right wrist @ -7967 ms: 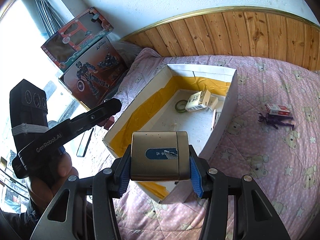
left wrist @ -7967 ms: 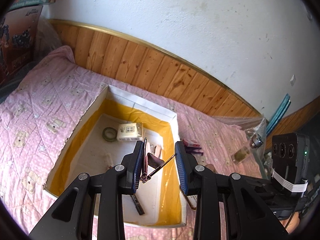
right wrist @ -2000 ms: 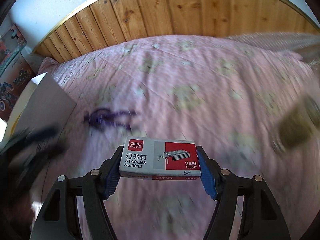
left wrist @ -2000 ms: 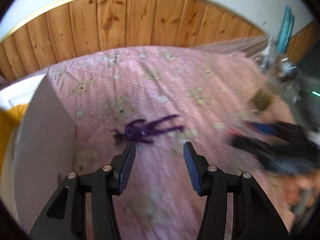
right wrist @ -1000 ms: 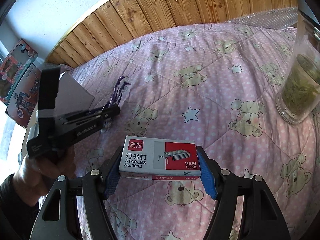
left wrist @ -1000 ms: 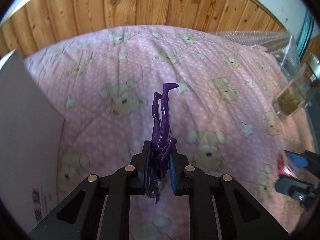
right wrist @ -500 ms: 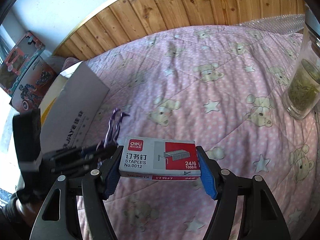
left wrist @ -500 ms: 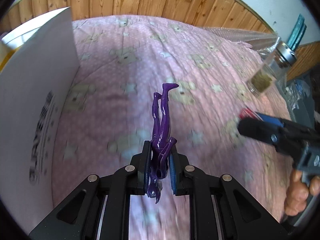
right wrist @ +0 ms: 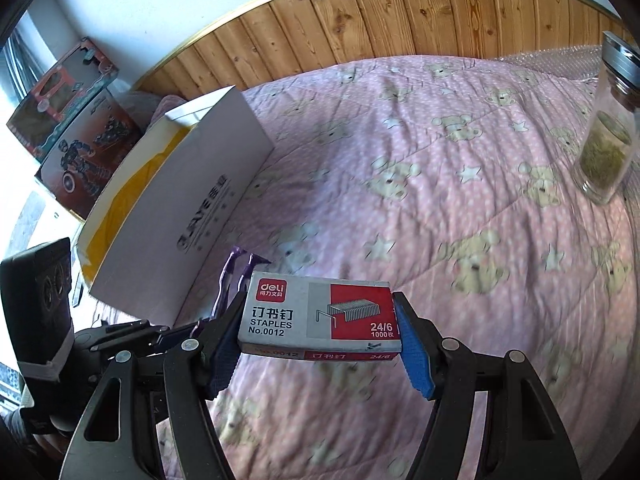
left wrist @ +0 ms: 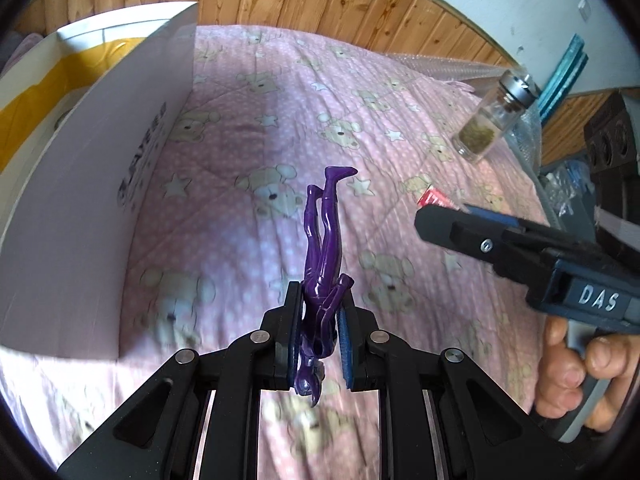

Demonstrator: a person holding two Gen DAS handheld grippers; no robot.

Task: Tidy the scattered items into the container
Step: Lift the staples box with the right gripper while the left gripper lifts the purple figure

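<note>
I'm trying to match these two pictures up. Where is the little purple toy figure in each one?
Left wrist view: the purple figure is at the centre, clamped head-down in the left tool, legs pointing away.
Right wrist view: only its legs show, lower left, behind the staples box.
Shared landmark: the white container on the pink bedspread.

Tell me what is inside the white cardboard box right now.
Inside the white cardboard box only its yellow lining shows. Its near wall hides the floor, so any contents cannot be seen.
</note>
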